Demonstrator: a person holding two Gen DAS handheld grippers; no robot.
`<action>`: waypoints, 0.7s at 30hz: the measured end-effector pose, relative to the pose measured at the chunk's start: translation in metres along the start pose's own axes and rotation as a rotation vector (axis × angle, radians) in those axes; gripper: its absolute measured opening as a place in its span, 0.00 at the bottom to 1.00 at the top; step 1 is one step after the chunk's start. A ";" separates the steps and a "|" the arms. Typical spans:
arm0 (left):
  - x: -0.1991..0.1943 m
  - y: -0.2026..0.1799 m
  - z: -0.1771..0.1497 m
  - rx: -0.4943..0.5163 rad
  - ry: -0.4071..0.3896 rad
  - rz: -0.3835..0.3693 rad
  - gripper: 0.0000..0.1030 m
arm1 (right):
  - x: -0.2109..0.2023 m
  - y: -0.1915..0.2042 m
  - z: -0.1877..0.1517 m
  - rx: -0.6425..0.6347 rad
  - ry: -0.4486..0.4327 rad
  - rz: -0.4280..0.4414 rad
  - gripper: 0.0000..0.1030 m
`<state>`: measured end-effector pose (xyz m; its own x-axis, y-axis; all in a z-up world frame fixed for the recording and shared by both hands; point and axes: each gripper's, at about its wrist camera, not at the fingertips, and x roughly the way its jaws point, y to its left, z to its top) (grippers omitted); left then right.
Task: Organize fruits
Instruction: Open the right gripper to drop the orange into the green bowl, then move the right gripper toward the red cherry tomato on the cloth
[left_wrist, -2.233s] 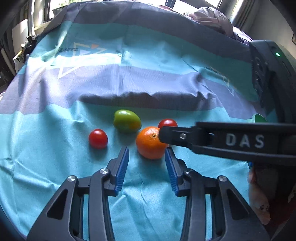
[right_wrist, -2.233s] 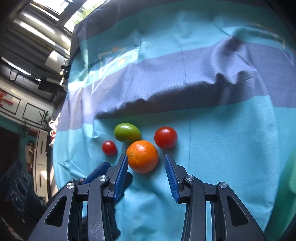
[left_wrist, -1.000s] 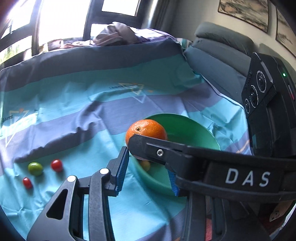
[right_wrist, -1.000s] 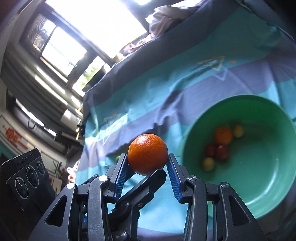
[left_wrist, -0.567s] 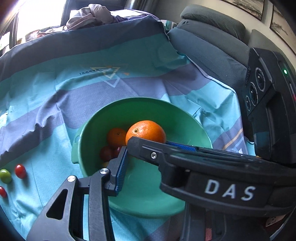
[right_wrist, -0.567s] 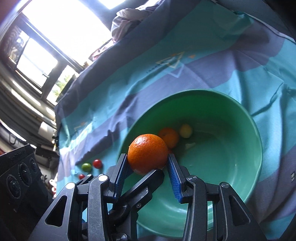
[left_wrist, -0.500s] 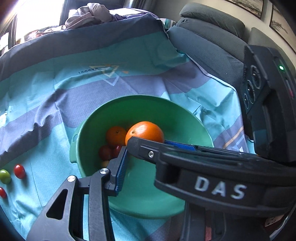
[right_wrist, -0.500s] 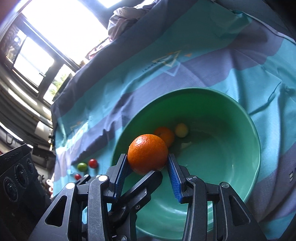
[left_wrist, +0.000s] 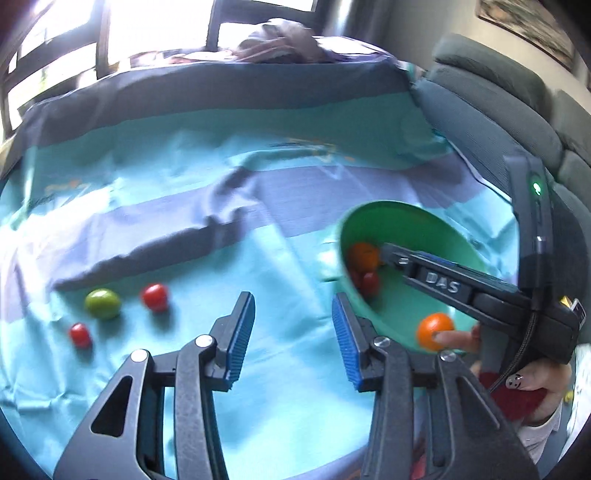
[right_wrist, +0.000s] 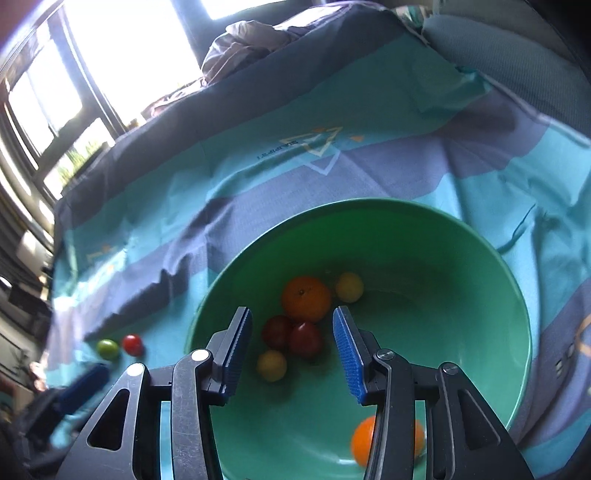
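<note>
Covering most of both views, the striped blue cloth (left_wrist: 280, 387). Green bowl (right_wrist: 480, 258) centre-right, holding an orange (right_wrist: 306, 299), small fruit, and a second orange (right_wrist: 364, 445) at lower right. Right gripper (right_wrist: 291, 341) jaws parted, empty, above bowl. Left gripper (left_wrist: 291, 332) jaws just opening, empty, over cloth. Green tomato (left_wrist: 102, 303) lower left.

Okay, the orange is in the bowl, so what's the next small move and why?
Probably swing the empty left claw toward the nearest red tomato on the cloth. The orange already lies in the green bowl, while three small fruits remain outside.
</note>
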<state>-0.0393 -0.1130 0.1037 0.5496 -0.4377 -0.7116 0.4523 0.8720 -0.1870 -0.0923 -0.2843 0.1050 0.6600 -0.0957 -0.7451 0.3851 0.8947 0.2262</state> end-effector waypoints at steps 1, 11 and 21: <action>-0.002 0.011 -0.002 -0.024 -0.006 0.019 0.42 | 0.001 0.004 -0.001 -0.015 -0.006 -0.025 0.45; -0.014 0.095 -0.020 -0.235 -0.026 0.131 0.42 | 0.012 0.018 -0.008 -0.090 -0.029 -0.158 0.45; -0.026 0.131 -0.025 -0.354 -0.050 0.156 0.43 | 0.006 0.043 -0.014 -0.205 -0.060 -0.169 0.45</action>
<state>-0.0119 0.0179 0.0815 0.6304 -0.2963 -0.7175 0.0949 0.9468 -0.3076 -0.0813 -0.2403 0.1017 0.6365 -0.2714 -0.7220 0.3588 0.9328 -0.0343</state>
